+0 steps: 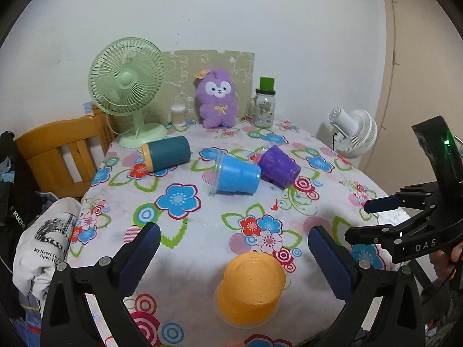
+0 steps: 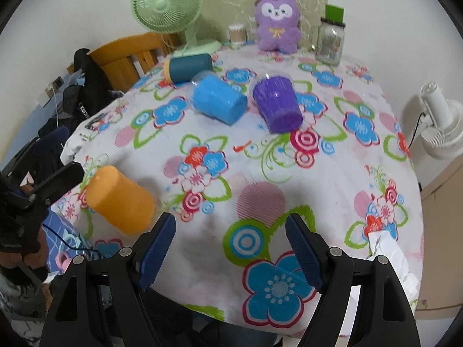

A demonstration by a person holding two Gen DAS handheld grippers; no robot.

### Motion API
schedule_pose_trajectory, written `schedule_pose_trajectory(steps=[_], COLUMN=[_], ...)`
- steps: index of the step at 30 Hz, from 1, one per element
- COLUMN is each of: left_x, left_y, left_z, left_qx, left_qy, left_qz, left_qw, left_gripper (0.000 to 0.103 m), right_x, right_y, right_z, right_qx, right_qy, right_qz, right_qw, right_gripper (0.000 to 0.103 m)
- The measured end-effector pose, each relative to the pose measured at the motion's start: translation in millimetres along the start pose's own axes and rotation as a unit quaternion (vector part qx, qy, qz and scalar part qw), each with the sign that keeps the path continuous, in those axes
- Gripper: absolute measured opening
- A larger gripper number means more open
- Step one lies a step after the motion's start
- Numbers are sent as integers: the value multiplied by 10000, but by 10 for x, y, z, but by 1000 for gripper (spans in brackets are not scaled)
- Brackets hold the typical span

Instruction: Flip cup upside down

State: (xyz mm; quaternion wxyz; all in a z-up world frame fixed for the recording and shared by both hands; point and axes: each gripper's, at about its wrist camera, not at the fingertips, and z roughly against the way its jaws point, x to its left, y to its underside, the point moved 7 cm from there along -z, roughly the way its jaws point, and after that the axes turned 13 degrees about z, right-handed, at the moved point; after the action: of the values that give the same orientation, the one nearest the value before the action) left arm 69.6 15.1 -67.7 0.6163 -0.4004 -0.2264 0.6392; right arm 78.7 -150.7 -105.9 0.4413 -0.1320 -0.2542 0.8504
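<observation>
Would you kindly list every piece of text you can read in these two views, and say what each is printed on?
"DAS": on the right gripper, white letters on its black frame.
"My Heart In", "Open H", cut off: on the white bag.
"KUCHO", cut off: on the black bag.
Glass jar label: too blurred to read.

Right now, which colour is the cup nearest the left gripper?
Orange cup; left wrist view shows it best.
</observation>
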Motion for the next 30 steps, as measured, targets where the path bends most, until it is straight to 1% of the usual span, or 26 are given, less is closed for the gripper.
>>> schedule_pose_trajectory(steps=[8,12,15,16,18,20,22,30], left_x=[-56,-86,-91,-83,-72,-57,-42,15], left_y=[-70,-116,-136,-144,-159,-168,-167,-168], left_z=[218,367,460,488,549,594,626,710], left_qx=[-309,-643,-753,-781,-837,-882,-900,-917], left_qy=[-140,-412,-451,-453,-474,-506,-525,-539], left_qz=[36,-42,2,43,149,219,288,508], left_qw=[9994,9971,9961,9959,9953,9946,9941,9930], left_gripper=[103,103,103,103,103,103,103,103], right_x=[174,222,255,269,303,355,403,525], right_y=[-170,-224,-253,-264,-288,-311,-328,-362], right_z=[215,317,393,423,483,566,634,737], right_qx=[-302,-443,-545,-585,-683,-815,-899,-1039], right_qy=[205,352,435,484,614,830,928,915], right_qz=[194,215,188,194,227,342,422,494], right_qw=[9991,9982,9974,9969,9955,9926,9907,9891], right_gripper=[81,81,82,83,91,93,93,94])
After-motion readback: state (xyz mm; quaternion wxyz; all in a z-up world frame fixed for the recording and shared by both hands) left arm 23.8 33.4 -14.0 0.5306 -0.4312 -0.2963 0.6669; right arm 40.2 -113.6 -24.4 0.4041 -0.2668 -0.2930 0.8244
